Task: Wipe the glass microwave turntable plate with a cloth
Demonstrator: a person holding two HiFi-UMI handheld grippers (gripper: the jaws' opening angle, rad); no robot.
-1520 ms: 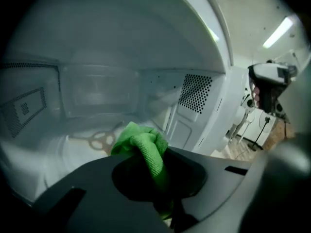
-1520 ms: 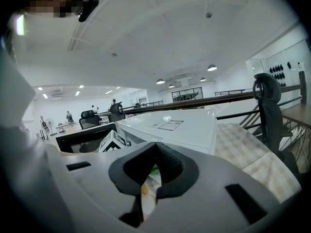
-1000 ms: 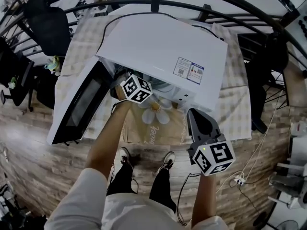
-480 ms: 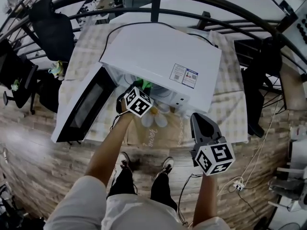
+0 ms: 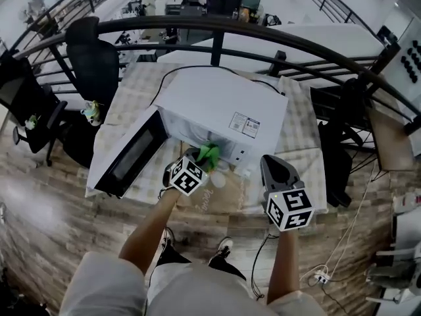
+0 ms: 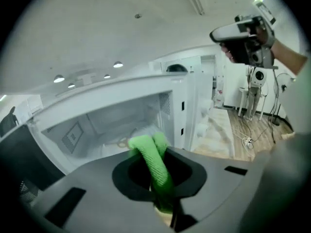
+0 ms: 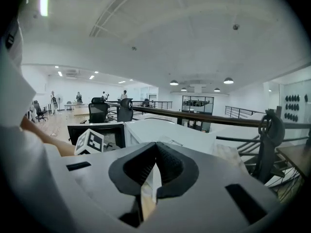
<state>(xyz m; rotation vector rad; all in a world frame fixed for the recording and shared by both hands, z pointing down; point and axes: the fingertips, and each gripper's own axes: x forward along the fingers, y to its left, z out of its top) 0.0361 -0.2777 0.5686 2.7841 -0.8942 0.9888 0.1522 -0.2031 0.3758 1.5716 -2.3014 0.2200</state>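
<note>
At the mouth of the open microwave [image 5: 223, 107], a green cloth [image 6: 154, 164] was clamped in the left gripper [image 6: 162, 203]. The right gripper [image 7: 148, 186] was closed on nothing, off to the side. What seemed the glass plate [image 6: 129, 134] lay on the cavity floor. If pressed off-centre, it could be tipped.

The cloth [image 6: 155, 169] sits between the left gripper's [image 6: 158, 155] fingers and projects ahead of their tips. The microwave [image 5: 223, 110] cavity lies directly ahead of those fingers, with its open door [image 5: 128, 153] to their left. The right gripper [image 5: 274, 168] is off to their right, outside the microwave. The microwave stands on a table [image 5: 299, 124].
</note>
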